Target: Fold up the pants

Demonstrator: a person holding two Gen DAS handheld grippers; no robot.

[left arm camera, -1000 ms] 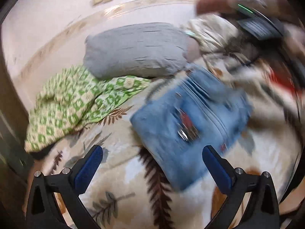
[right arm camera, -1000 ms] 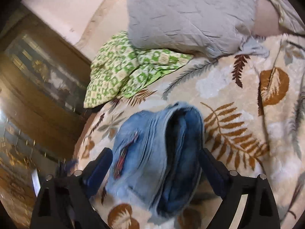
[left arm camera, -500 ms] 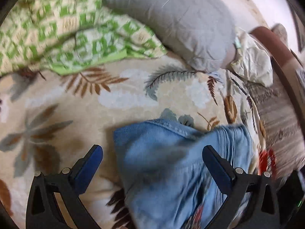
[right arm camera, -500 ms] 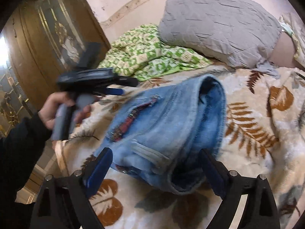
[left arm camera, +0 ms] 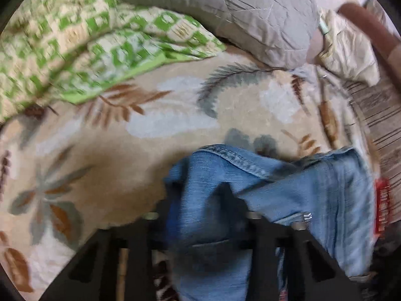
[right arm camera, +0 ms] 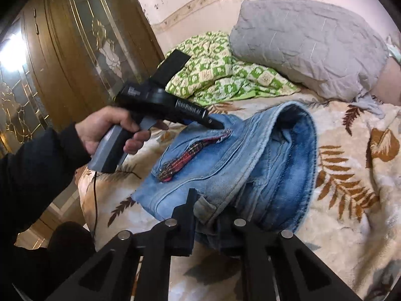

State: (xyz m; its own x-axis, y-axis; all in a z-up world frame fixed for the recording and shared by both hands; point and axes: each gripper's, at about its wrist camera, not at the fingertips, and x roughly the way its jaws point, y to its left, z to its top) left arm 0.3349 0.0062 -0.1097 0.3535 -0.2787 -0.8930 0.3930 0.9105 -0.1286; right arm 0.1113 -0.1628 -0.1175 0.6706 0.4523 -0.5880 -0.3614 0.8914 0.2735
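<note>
Both claws have just been closing on the folded blue pants (right arm camera: 225,165) lying on the leafy blanket (right arm camera: 351,175): the right claw (right arm camera: 208,215) pinches the near edge, the left claw (left arm camera: 200,205) pinches the side edge. Bare blanket lies beyond, then a green quilt (right arm camera: 220,72) and grey pillow (right arm camera: 305,45) by the wall

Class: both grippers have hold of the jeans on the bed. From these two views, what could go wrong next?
1. The right gripper pinches only the near edge of the bulky jeans; layers may slip free.
2. The left gripper, clamped on denim, could drag the fold apart if the two pull unevenly.
</note>
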